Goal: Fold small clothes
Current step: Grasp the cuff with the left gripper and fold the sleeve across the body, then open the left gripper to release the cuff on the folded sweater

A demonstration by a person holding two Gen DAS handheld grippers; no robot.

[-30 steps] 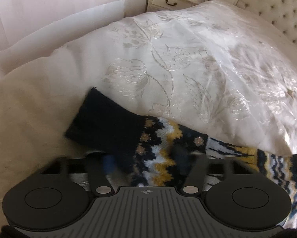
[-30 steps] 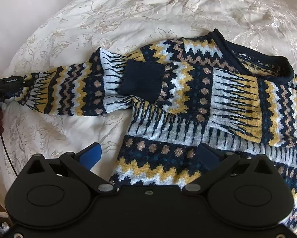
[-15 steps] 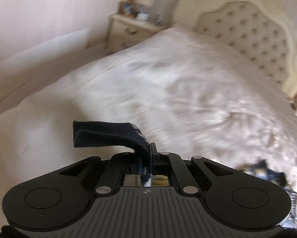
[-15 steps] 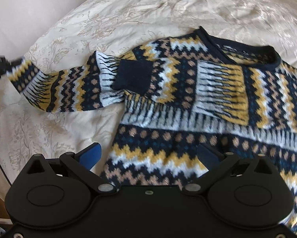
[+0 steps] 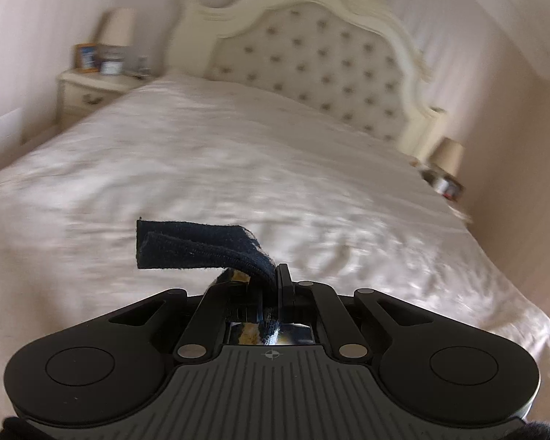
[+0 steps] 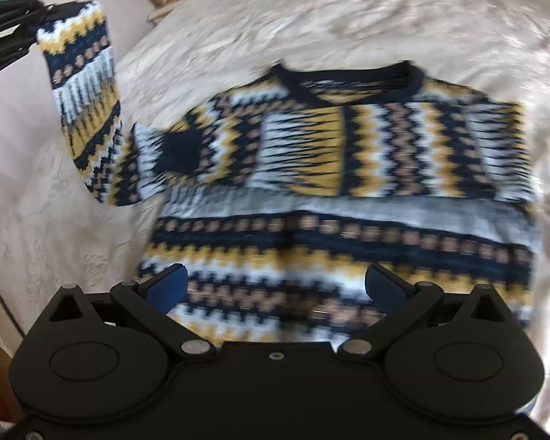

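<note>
One sleeve cuff [image 5: 201,245] is pinched tight in the left gripper [image 5: 276,278], the right gripper [image 6: 276,286] hangs wide open and empty above the sweater [image 6: 348,190], and a weak pinch could drop the sleeve.

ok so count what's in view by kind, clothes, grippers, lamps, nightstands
sweater: 1
grippers: 2, left gripper shut on the sweater's dark cuff, right gripper open
lamps: 2, lamp and second lamp
nightstand: 1 clearly visible
total: 6
</note>
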